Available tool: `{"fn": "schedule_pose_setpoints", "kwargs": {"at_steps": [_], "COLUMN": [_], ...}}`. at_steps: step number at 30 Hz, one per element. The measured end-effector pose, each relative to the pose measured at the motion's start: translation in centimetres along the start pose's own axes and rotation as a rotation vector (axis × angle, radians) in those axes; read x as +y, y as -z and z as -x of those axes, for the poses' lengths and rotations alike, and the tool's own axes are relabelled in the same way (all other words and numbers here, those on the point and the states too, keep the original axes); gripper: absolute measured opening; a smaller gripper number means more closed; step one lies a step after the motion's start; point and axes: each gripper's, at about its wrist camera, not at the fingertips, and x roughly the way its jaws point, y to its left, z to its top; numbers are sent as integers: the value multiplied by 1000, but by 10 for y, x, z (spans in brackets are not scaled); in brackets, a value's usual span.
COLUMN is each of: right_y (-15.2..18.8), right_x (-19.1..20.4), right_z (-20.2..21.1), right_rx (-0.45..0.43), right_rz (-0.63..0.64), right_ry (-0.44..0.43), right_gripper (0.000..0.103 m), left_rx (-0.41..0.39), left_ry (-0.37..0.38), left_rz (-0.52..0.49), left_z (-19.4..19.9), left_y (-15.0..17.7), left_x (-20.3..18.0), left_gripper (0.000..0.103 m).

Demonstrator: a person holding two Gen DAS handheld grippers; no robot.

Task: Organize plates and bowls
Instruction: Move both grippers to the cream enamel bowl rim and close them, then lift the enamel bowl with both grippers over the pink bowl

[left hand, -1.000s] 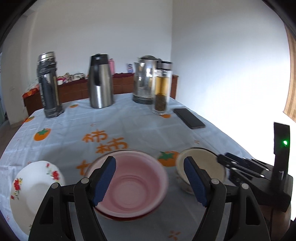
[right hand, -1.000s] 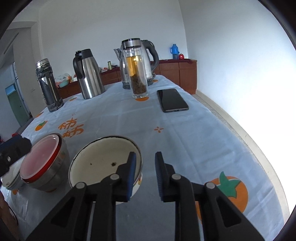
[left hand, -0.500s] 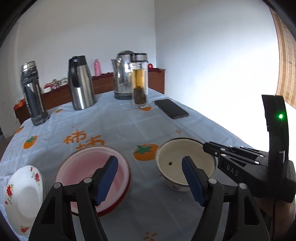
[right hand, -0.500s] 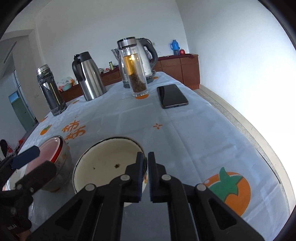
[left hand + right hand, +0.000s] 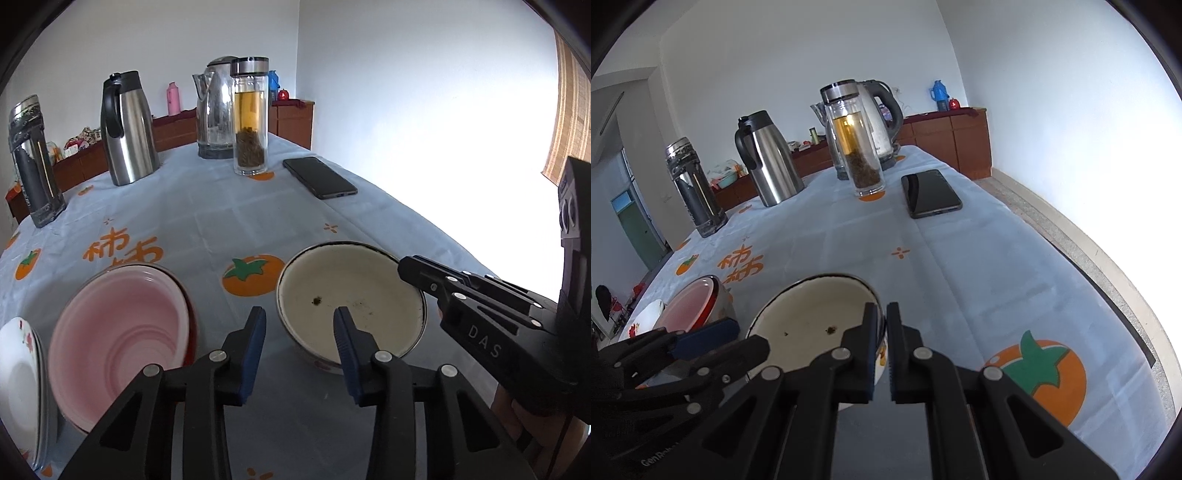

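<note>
A cream enamel bowl (image 5: 347, 295) with a dark rim stands on the tablecloth; it also shows in the right wrist view (image 5: 809, 321). My right gripper (image 5: 881, 325) is shut on the bowl's right rim; it shows in the left wrist view (image 5: 424, 273). My left gripper (image 5: 300, 332) is open, its right finger inside the bowl's left rim and its left finger outside. A pink bowl (image 5: 118, 332) with a red rim sits to the left. A white flowered plate (image 5: 16, 387) lies at the far left.
At the back stand a dark flask (image 5: 31, 162), a steel thermos jug (image 5: 127, 129), a kettle (image 5: 216, 110) and a glass tea bottle (image 5: 250, 118). A black phone (image 5: 319, 177) lies near the right table edge.
My left gripper moved right from the pink bowl to straddle the cream bowl's left rim and narrowed. My right gripper closed on the bowl's right rim.
</note>
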Motion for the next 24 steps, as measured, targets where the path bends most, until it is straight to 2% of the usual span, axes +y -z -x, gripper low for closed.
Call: {"fn": "schedule_pose_setpoints", "kwargs": {"at_steps": [2,7,17,24], "right_y": [0,0,1,2], "right_x": [-1,-2,0,-3], "right_z": [-1,-1,3,10], "right_rx": [4,4,-18,-46], "right_rz": [-5,-9,4,-17], "right_ry": [-6,-13,-27,-56], "right_gripper": [4,5,6,6], "left_rx": [11,14,7,-4], "left_ry": [5,-12,-78,-58], "left_rz": [2,20,7,25], "left_z": [-4,-9,-12,-5], "left_y": [0,0,0,0], "left_x": [-1,3,-1,1], "left_gripper": [33,24,18,17]}}
